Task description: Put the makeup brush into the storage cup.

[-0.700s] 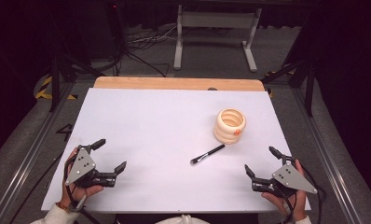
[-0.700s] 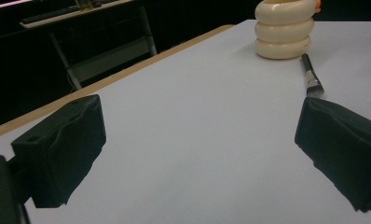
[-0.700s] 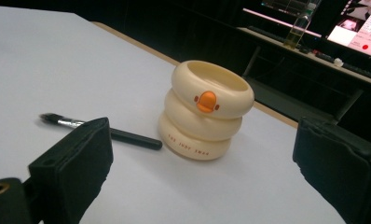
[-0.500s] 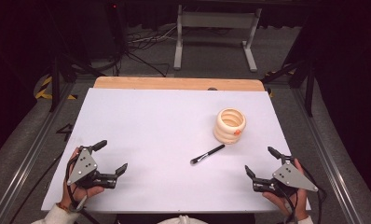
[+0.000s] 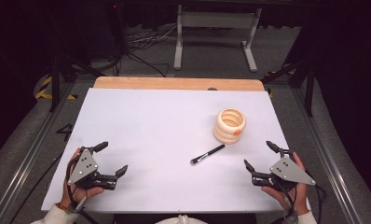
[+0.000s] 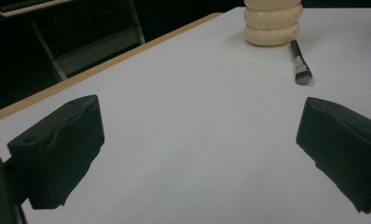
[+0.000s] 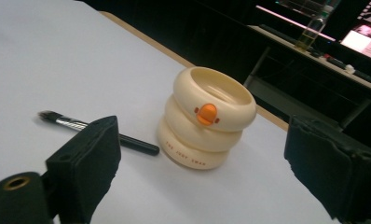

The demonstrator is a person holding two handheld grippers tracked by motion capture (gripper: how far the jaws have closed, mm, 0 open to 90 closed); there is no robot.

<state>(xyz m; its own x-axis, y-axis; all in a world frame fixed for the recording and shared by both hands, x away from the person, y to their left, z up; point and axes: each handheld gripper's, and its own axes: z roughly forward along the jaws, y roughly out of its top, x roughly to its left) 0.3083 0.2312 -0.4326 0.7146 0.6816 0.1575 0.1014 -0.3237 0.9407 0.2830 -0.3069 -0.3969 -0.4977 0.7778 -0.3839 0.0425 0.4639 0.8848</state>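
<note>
White sheet (image 5: 165, 135) covers your table, with a strip of bare wood (image 5: 174, 83) showing along the far edge. Your left gripper (image 5: 110, 158) sits at the near left corner, held in your left hand (image 5: 83, 179); its jaws stand wide apart with nothing between them, and in the left gripper view you see only bare sheet in the gap. Your right gripper (image 5: 260, 156) sits at the near right, held in your right hand (image 5: 286, 186), jaws likewise spread wide and holding nothing.

Right of centre stands a cream cup (image 5: 230, 126) shaped like three stacked rings, upright, with a small orange mark (image 7: 207, 114) on its top ring facing your right gripper. A black brush (image 5: 207, 154) lies flat on the sheet just near-left of the cup, its handle end close to the cup's base and its bristle end pointing away toward your side. In the right gripper view the cup sits between the two jaws but well beyond them, and the brush (image 7: 99, 131) runs behind the left-hand jaw. Both grippers are well apart from the cup and brush
</note>
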